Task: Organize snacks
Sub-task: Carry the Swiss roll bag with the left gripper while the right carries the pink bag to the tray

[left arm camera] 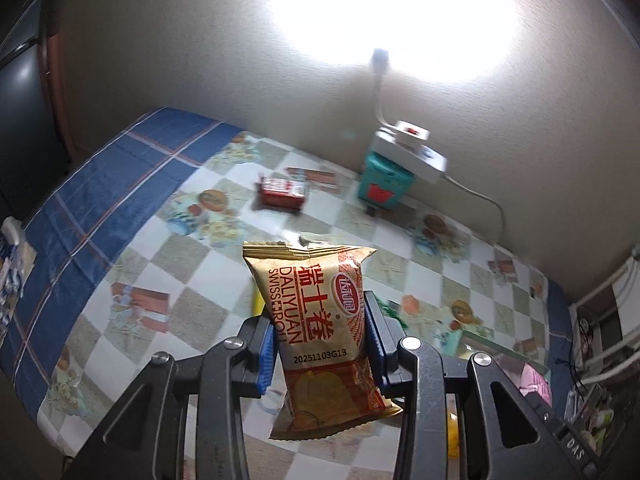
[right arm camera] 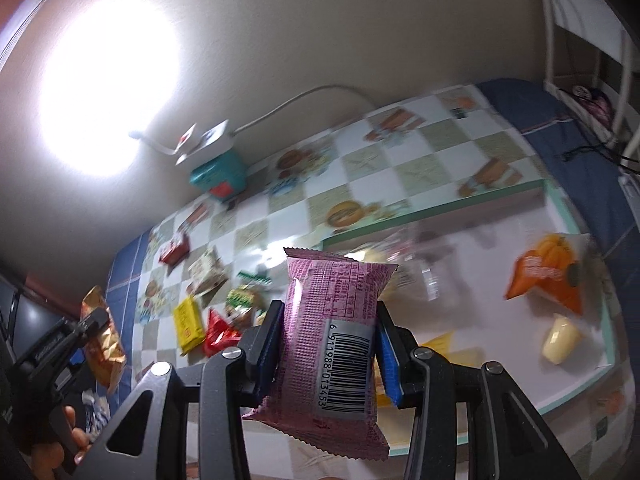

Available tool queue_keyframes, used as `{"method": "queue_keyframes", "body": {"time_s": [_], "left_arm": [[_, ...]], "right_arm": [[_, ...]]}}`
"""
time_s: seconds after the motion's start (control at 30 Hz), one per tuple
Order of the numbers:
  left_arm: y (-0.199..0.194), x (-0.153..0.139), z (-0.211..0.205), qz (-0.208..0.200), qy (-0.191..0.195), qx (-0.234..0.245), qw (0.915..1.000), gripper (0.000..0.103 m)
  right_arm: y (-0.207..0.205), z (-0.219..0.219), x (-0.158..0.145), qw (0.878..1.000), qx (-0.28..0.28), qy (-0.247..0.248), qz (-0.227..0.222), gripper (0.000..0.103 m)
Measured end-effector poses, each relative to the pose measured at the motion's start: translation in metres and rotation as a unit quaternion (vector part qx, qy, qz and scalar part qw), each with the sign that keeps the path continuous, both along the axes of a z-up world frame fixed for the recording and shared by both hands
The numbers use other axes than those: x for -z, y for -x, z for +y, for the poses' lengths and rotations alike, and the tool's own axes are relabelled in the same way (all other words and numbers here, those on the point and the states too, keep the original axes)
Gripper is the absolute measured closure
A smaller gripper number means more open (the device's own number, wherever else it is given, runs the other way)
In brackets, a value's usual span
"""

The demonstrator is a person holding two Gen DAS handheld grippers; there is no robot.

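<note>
My left gripper point(left arm camera: 320, 340) is shut on a tan and orange Swiss roll packet point(left arm camera: 320, 328), held upright above the checked tablecloth point(left arm camera: 192, 264). My right gripper point(right arm camera: 329, 344) is shut on a pink snack packet point(right arm camera: 332, 332) with a barcode facing the camera, held over a shallow white tray point(right arm camera: 480, 264) with a green rim. In the tray lie an orange packet point(right arm camera: 548, 272) and a pale yellow one point(right arm camera: 560, 340). The left gripper point(right arm camera: 94, 320) with its golden packet shows at the left edge of the right wrist view.
Several loose snacks lie on the cloth: a red packet point(left arm camera: 282, 194), a yellow packet point(right arm camera: 189, 322), a red one point(right arm camera: 218, 332) and a green one point(right arm camera: 242, 300). A teal box point(left arm camera: 384, 184) with a white power strip point(left arm camera: 412, 148) stands by the wall. A white rack point(right arm camera: 580, 20) stands at the right.
</note>
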State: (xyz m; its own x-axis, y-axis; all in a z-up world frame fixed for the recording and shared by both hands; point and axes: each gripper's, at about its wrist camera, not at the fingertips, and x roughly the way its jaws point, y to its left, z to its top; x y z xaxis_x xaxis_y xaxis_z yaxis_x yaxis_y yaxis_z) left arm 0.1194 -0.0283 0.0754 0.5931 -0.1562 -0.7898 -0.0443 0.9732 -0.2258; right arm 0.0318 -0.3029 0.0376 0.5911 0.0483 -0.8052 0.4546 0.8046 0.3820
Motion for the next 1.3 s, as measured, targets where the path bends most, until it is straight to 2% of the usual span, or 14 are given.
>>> {"method": "queue_keyframes", "body": {"time_s": [0.23,0.43,0.73,0.9,1.17,1.3], "left_arm": [[0.009,-0.01,-0.049,-0.016,-0.013,0.053,0.9984,0.063],[0.024,-0.013,-0.103,-0.025,-0.015,0.112,0.9933,0.064],[0.047,0.0,-0.186,-0.015,-0.024,0.216,0.976,0.063],[0.05,0.019,-0.222,0.01,-0.026,0.257,0.966,0.063],[0.043,0.051,-0.248,0.047,-0.015,0.27,0.9616,0.063],[0.039,0.064,-0.252,0.058,-0.025,0.266,0.9618,0.063]], "right_arm": [[0.025,-0.05,0.003,0.998,0.063,-0.009,0.004,0.057],[0.044,-0.085,0.005,0.994,0.105,0.019,0.023,0.057],[0.058,-0.112,0.017,0.99,0.129,0.026,0.052,0.056],[0.054,-0.114,0.029,0.99,0.113,0.026,0.076,0.056],[0.044,-0.108,0.047,0.99,0.089,0.016,0.105,0.056],[0.041,-0.107,0.056,0.989,0.086,0.011,0.117,0.056]]}}
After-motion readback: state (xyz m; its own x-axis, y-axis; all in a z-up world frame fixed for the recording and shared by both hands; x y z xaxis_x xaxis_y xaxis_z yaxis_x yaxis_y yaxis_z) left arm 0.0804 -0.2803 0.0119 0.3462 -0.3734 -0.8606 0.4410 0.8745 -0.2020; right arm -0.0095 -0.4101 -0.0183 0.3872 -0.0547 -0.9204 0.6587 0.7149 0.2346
